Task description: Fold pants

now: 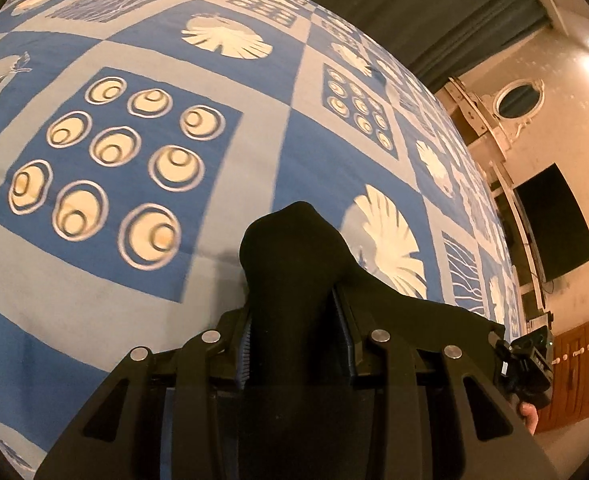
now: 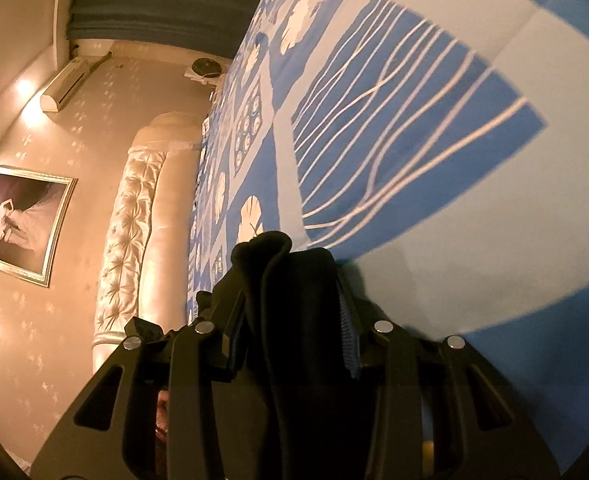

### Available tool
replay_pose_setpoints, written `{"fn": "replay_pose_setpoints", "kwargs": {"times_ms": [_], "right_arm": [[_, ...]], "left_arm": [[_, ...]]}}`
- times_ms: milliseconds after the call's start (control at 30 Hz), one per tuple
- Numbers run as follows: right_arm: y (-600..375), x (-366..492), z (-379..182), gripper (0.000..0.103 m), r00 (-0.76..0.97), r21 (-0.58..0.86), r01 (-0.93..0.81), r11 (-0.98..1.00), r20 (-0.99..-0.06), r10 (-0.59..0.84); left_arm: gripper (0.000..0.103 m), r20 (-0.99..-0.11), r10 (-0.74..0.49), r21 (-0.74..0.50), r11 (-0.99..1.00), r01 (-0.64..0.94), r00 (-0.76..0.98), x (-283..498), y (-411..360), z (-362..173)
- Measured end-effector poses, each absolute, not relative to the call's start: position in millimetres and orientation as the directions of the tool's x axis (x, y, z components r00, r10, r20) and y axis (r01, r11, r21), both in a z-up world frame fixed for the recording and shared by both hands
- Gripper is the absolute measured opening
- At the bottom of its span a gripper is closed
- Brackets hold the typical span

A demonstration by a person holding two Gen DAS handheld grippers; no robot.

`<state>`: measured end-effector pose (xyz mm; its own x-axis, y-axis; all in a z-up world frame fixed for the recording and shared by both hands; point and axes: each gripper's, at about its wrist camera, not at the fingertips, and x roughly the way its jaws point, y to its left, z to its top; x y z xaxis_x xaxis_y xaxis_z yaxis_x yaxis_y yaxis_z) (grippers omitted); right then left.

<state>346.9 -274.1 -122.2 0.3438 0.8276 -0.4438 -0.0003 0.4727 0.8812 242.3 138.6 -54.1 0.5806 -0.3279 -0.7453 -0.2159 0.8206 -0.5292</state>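
Clearly a carrying step: left gripper (image 1: 298, 320) and right gripper (image 2: 290, 320) each pinch black pants (image 1: 294, 264) above the bedspread (image 1: 134, 60); next, lay them flat.

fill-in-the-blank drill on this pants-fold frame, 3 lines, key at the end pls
1. The left gripper is clamped on bunched fabric of ____ colour.
2. The right gripper is shut on the pants, not ____.
3. The bedspread under both grippers is mainly ____ with cream motifs.

Missing words: black; open; blue
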Motion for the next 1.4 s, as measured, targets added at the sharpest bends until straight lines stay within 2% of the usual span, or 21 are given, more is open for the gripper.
{"fn": "replay_pose_setpoints", "kwargs": {"times_ms": [867,933,1000,1100,1133,1233,1333,1400], "right_arm": [[-246,363,-122,0.037,0.32,0.882,-0.013,0.471,-0.442,0.838],[-244,362,-121,0.038,0.322,0.885,-0.009,0.466,-0.439,0.839],[-242,363,-119,0.043,0.321,0.892,0.006,0.453,-0.43,0.844],[-240,358,-114,0.057,0.319,0.887,0.01,0.461,-0.44,0.84],[-242,355,-111,0.064,0.319,0.884,0.008,0.467,-0.445,0.837],[-251,336,-104,0.073,0.31,0.875,0.007,0.484,-0.462,0.831],[-269,312,-104,0.075,0.311,0.871,0.017,0.491,-0.471,0.825],[-281,292,-107,0.075,0.318,0.879,0.041,0.476,-0.463,0.827]], "left_arm": [[0.036,-0.724,-0.398,-0.602,0.764,-0.234,0.564,274,174,-70],[0.039,-0.706,-0.426,-0.622,0.755,-0.209,0.566,272,177,-72],[0.041,-0.679,-0.456,-0.651,0.736,-0.186,0.575,265,180,-72],[0.049,-0.663,-0.454,-0.662,0.728,-0.181,0.596,247,183,-66],[0.056,-0.66,-0.456,-0.665,0.725,-0.18,0.598,241,184,-65],[0.075,-0.62,-0.502,-0.71,0.685,-0.161,0.603,210,185,-62],[0.082,-0.611,-0.53,-0.733,0.66,-0.167,0.588,177,182,-63],[0.084,-0.609,-0.545,-0.744,0.645,-0.176,0.576,158,178,-66]]}}
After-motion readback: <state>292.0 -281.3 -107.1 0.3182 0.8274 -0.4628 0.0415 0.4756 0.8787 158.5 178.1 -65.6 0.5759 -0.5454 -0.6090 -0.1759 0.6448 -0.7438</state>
